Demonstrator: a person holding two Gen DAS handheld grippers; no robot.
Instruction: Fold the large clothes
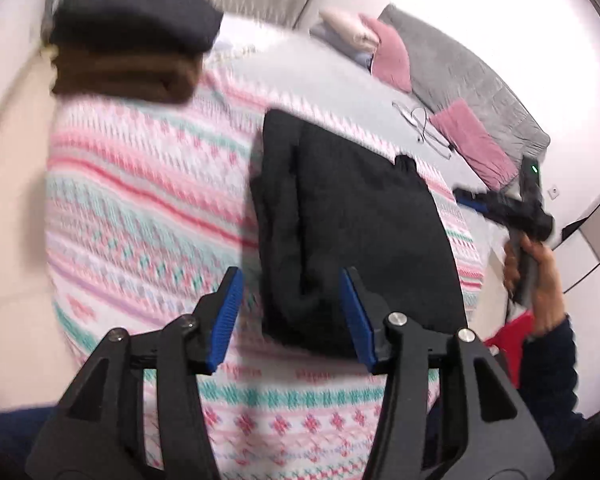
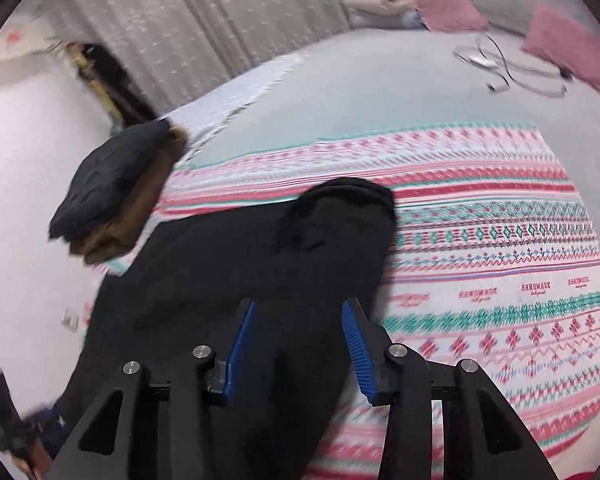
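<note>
Black garment (image 1: 360,232) folded flat on patterned bedspread (image 1: 140,184), near bed edge. Left tool (image 1: 292,312) apart, empty, hovering over garment's near corner. Right tool (image 2: 298,332) apart, empty, above garment. Risks: careless grab pulling top layer only, undoing fold; sliding bundle off bed edge; knocking folded stack (image 1: 132,48) at far corner.

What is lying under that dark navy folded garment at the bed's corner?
Under the navy garment lies a folded brown garment, edges showing. Whatever is beneath that is covered.
</note>
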